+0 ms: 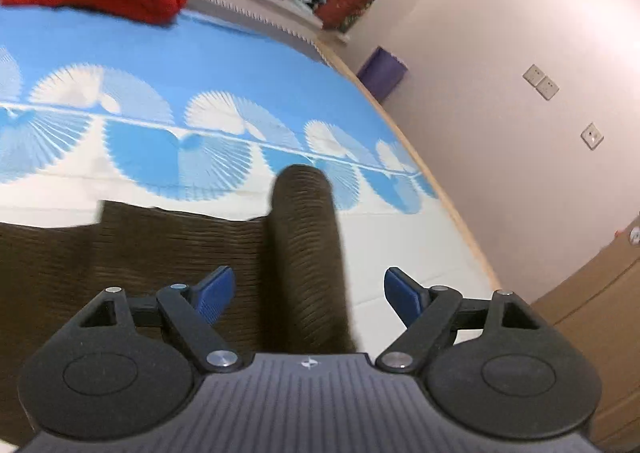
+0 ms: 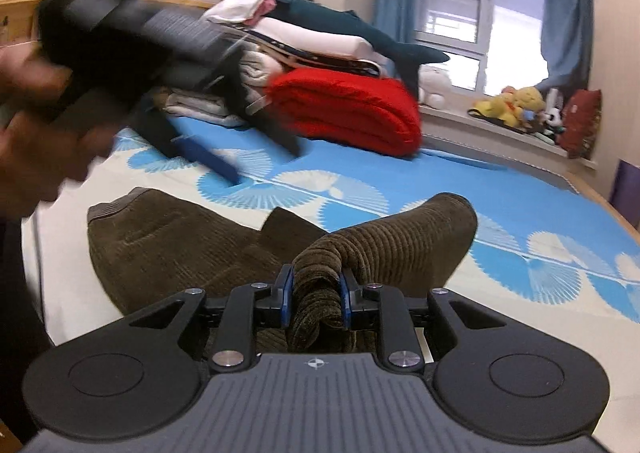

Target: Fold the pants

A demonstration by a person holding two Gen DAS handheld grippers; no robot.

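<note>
Brown corduroy pants (image 1: 160, 253) lie on the bed's blue and white sheet (image 1: 240, 65). In the left wrist view one raised fold of the pants (image 1: 304, 253) runs up between my open left gripper's (image 1: 308, 293) blue fingers, which hover above the cloth. In the right wrist view my right gripper (image 2: 316, 293) is shut on a bunched part of the pants (image 2: 316, 301), with one leg end (image 2: 420, 237) lifted to the right and the waist part (image 2: 160, 237) lying to the left. The left gripper (image 2: 224, 157) shows blurred at upper left, open, above the sheet.
A folded red blanket (image 2: 348, 109) and a stack of bedding with a shark plush (image 2: 320, 29) sit at the bed's far side. Stuffed toys (image 2: 516, 105) line the window sill. A wall (image 1: 500, 93) and a purple box (image 1: 382, 71) flank the bed's wooden edge.
</note>
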